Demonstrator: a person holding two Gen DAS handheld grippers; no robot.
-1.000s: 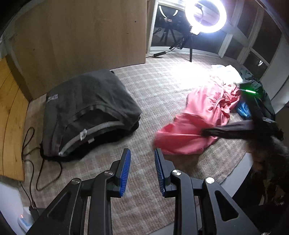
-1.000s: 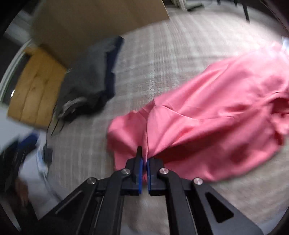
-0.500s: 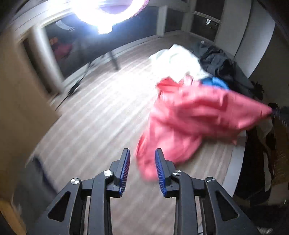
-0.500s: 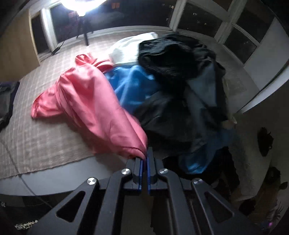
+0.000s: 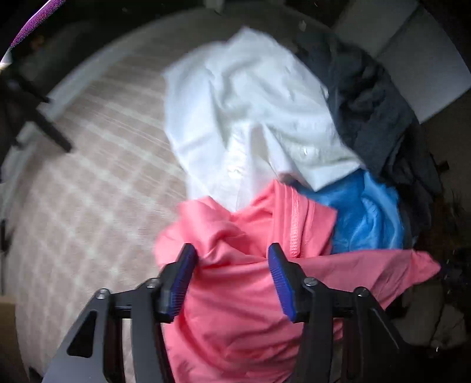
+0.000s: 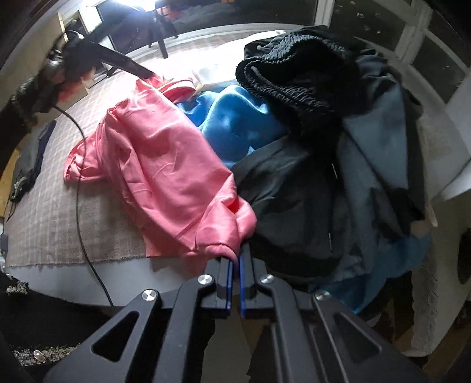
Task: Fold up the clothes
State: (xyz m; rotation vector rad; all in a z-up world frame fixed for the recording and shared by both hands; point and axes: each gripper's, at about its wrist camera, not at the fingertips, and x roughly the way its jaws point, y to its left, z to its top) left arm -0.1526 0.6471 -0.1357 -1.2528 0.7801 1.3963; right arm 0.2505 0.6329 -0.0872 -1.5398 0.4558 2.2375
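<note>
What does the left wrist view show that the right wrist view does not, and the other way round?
Only the left wrist view shows the left gripper from behind, open, its fingers on either side of a pink fold, and the full white garment.

Only the right wrist view shows the right gripper shut on the pink garment's edge, the black drawstring garment, and a black cable over the rug.

Both show the pink garment, the blue garment and the checked rug.

1. You're in a home room: a checked rug (image 6: 44,218) covers the floor.
2. Beside that rug, loose clothes (image 6: 309,182) lie heaped (unsorted).
3. Beyond the rug, dark windows (image 6: 382,17).
</note>
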